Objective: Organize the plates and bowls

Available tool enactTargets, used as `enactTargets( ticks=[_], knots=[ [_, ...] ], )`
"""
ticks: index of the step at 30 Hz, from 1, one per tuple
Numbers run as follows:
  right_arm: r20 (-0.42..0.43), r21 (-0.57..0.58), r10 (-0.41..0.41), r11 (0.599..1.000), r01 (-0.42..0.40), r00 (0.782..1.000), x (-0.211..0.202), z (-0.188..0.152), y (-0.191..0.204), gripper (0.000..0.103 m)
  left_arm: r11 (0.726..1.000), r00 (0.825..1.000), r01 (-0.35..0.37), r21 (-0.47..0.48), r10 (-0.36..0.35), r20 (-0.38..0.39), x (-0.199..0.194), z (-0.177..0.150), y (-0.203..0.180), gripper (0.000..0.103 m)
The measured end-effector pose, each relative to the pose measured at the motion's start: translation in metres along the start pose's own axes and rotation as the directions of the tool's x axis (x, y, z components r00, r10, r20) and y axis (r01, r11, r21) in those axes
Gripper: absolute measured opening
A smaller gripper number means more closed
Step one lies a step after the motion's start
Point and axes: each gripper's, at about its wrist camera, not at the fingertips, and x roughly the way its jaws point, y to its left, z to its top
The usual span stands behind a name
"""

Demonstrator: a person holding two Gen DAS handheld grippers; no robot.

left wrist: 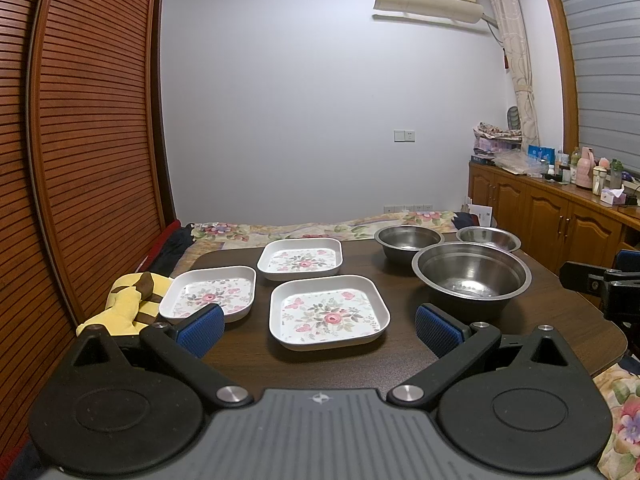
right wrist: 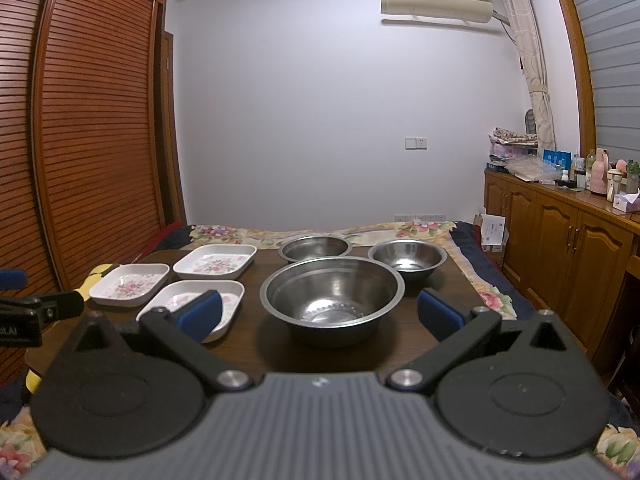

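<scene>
Both tongs hang wide and empty above the near edge of the dark surface (left wrist: 560, 320), where we have three floral plates and three steel bowls laid out apart, none yet stacked. Our left tongs (left wrist: 320, 330) face the near plate (left wrist: 329, 312), which sits between their blue pads; the left plate (left wrist: 210, 293) lies just beside it, close to a yellow toy (left wrist: 128, 300) at the edge, and the far plate (left wrist: 300, 259) sits behind. Our right tongs (right wrist: 320, 314) face the big bowl (right wrist: 332, 296), with the far bowl (right wrist: 315, 248) and the right bowl (right wrist: 407, 258) behind it near the bed.

By our judgement the work is at its start, and the step in hand is a first pickup. To do it well, we would take a plate by one raised rim, one pad inside and one outside, then lift it level and lower it squarely into another so the corners line up. The bowls look best nested small into big, so the big bowl should stay put. Steel rims are thin and slick, so the grip must bite well down the wall. We should work one side at a time to keep the tongs from crossing.
</scene>
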Motion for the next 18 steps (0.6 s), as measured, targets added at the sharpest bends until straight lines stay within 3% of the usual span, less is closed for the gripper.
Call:
enactTargets(
  ticks=[18],
  knots=[
    [-0.012,-0.007,0.006,1.000,-0.006,1.000,0.0036,-0.0024,0.0049,0.103,1.000,1.000,0.002,-0.015,-0.002,-0.031,0.0091,-0.0075,0.0072,0.103]
  ],
)
